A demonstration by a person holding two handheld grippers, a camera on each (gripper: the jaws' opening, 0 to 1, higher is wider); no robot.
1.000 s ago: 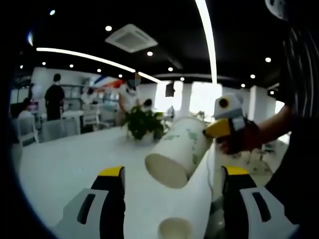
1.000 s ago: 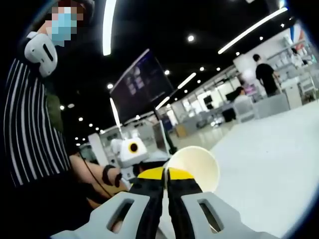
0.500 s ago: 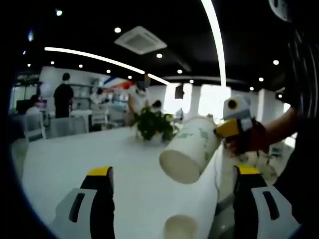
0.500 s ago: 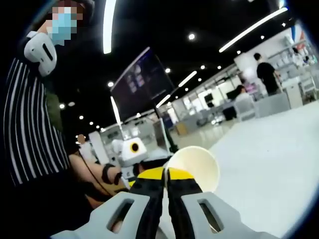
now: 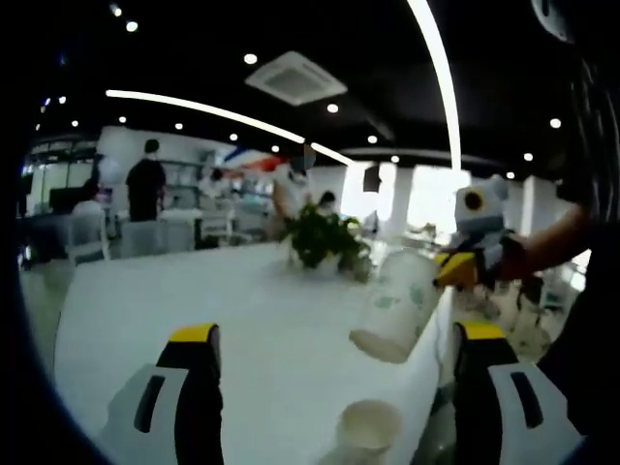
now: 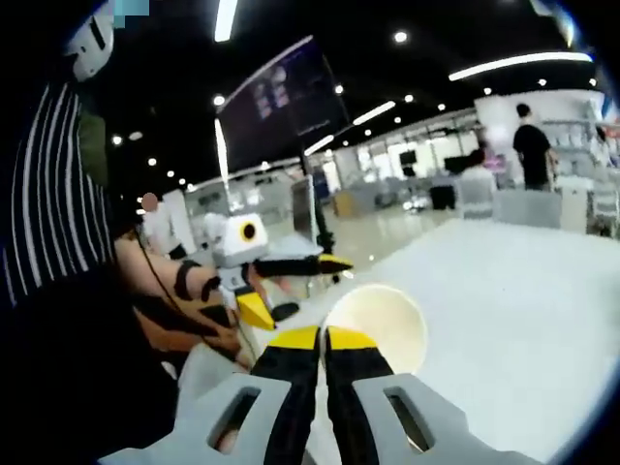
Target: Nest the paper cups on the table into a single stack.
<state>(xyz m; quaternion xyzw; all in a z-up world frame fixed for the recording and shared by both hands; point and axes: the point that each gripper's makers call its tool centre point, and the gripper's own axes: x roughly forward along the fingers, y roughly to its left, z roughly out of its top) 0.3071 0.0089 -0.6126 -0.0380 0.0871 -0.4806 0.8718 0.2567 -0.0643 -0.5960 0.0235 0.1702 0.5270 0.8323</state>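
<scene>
Held cup (image 5: 395, 308): matt white paper, pale green print. Lower cup (image 5: 367, 427): same matt paper. Table (image 5: 242, 320): smooth white, faint sheen. Left gripper (image 5: 339, 334), right gripper (image 6: 322, 338): yellow tips and grey bodies look like smooth plastic.

1 tilted white paper cup (image 5: 395, 313) aloft; another cup (image 5: 366, 428) upright on the table (image 5: 194, 300)

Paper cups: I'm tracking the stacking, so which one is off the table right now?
The patterned paper cup gripped at its rim by the right gripper hangs tilted above the table. The other cup stands upright on the table.
</scene>
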